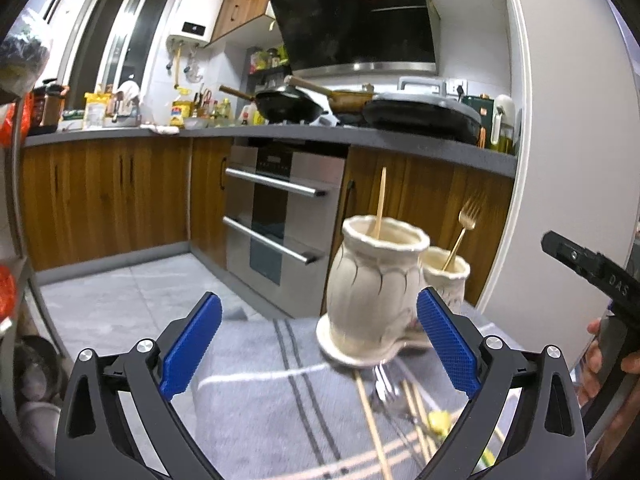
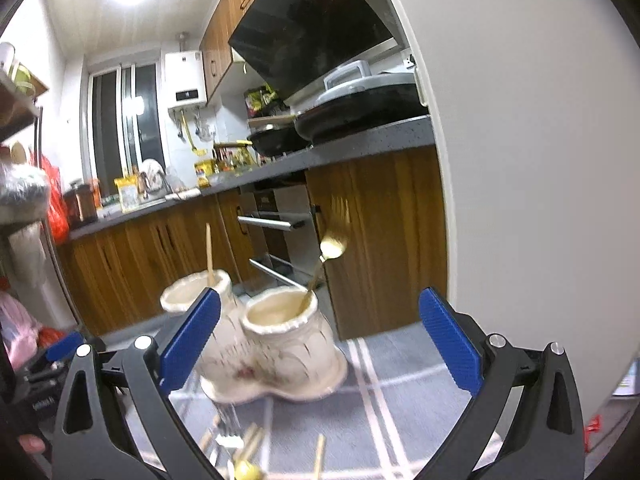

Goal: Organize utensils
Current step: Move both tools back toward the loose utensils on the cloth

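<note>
A: Your left gripper (image 1: 318, 346) and right gripper (image 2: 320, 342) both gape wide, holding nothing.

B: Done so far?

A: 1 chopstick (image 1: 379, 204) and 1 gold fork (image 1: 464, 232) stand in the twin ceramic holder (image 1: 372, 284). You've still got chopsticks (image 1: 416, 416) and a silver fork (image 1: 386, 388) loose on the tabletop (image 1: 260, 400).
</note>
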`<act>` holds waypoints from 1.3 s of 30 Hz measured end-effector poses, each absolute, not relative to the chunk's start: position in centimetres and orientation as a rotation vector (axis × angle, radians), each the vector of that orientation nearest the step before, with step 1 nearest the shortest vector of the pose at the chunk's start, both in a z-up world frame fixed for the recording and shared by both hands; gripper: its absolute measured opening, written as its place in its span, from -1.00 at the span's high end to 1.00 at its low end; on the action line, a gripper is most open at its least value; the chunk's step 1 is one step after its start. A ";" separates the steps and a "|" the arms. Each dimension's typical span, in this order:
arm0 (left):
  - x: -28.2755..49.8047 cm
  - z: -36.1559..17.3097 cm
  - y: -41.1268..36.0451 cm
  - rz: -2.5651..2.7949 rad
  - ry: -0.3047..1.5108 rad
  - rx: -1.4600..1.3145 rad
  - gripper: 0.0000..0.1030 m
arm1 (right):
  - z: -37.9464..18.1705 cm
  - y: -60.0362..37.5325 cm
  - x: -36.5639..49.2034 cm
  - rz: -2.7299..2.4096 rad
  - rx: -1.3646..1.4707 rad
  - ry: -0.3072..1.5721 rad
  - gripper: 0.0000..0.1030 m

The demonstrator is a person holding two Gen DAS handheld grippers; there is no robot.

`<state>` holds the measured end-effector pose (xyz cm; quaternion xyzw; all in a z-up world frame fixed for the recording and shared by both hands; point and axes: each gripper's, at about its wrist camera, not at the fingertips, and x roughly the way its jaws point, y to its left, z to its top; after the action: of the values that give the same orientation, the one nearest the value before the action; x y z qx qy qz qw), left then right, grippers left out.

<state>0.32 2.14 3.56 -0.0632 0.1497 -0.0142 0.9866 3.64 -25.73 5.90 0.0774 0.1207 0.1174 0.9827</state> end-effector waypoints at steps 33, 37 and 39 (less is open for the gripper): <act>2.0 -1.4 0.8 -0.087 0.623 -0.076 -0.89 | 0.6 -25.0 3.8 0.283 0.081 0.449 -0.91; 2.1 -1.6 0.9 -0.088 0.639 -0.081 -0.89 | 0.5 -24.5 3.9 0.294 0.065 0.463 -0.91; 2.2 -1.6 1.0 -0.092 0.648 -0.087 -0.89 | 0.5 -24.4 3.9 0.294 0.061 0.465 -0.91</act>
<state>2.17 0.99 -1.60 -0.0428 0.3181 -0.0450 0.9460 3.94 -24.41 0.52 0.0300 0.2297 0.1453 0.9619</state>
